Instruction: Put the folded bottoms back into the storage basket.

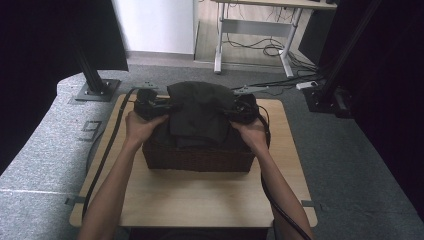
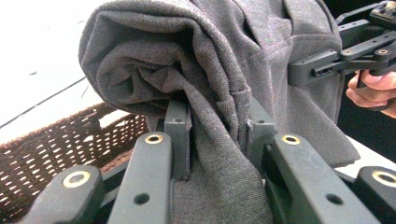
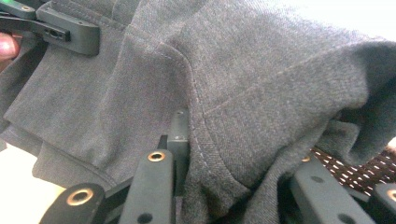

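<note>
Dim overhead view, overexposed close-up backgrounds.

A light wooden worktop [image 1: 200, 200] stands on grey carpet. A dark woven basket [image 1: 197, 157] sits on it, toward 12 o'clock.

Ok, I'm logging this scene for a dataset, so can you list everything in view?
folded garment: one, dark grey, held over the basket by both grippers
wicker basket: one, dark brown, on the table's middle
table: one, light wood top, on grey carpet
desk: one, white-legged, at the back, cables beneath
black posts: two, left and right of the table
left gripper: one, black, clamped on the garment's left edge
right gripper: one, black, clamped on its right edge
forearms: two, bare, entering from the bottom
</note>
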